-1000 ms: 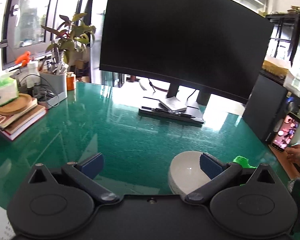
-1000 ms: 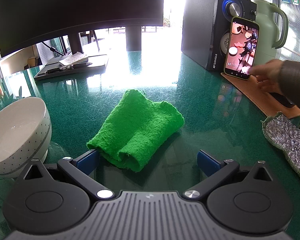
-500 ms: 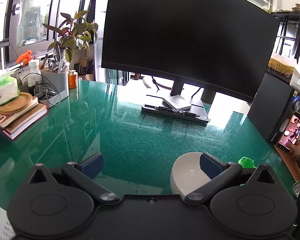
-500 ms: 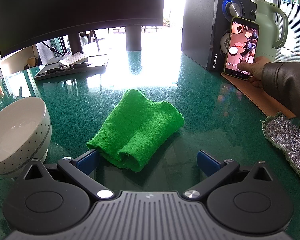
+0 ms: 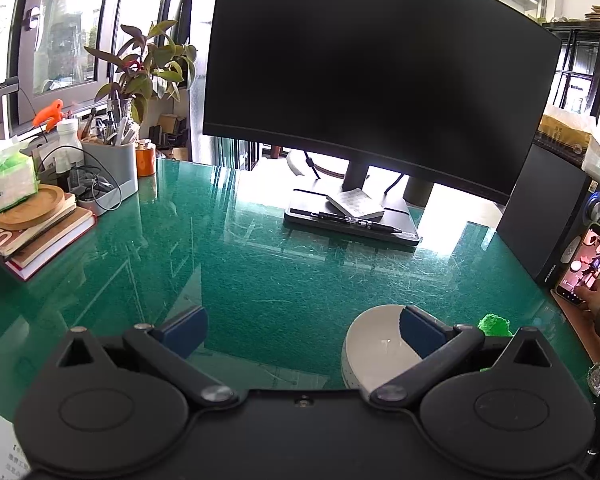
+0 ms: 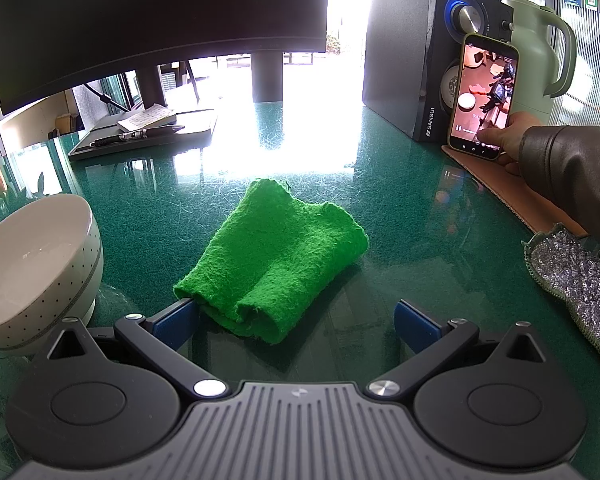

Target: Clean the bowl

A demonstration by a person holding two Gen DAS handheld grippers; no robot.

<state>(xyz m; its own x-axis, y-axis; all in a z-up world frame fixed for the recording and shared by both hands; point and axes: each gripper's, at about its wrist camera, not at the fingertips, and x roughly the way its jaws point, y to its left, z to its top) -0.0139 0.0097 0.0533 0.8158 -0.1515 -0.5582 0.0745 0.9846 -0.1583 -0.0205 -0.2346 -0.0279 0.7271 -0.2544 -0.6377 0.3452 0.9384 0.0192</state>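
Observation:
A white bowl (image 5: 374, 346) stands upright on the green glass desk (image 5: 260, 280), partly behind my left gripper's right finger. It also shows at the left of the right wrist view (image 6: 32, 268), empty inside. A folded green cloth (image 6: 276, 256) lies on the desk just ahead of my right gripper (image 6: 296, 320), its near end between the open jaws. A corner of the cloth (image 5: 494, 324) shows in the left wrist view. My left gripper (image 5: 302, 330) is open and empty, with the bowl to its right.
A large dark monitor (image 5: 372, 88) stands behind, with a notebook and pen (image 5: 352, 216) on its base. Books, tissues and a pen holder (image 5: 112, 168) sit at left. A speaker (image 6: 428, 60), a phone (image 6: 482, 96) touched by a hand, and a silver scouring pad (image 6: 580, 284) are at right.
The left wrist view has shifted slightly back and to the right. The hand at right has moved onto the phone screen. The right gripper, cloth and bowl have stayed in place.

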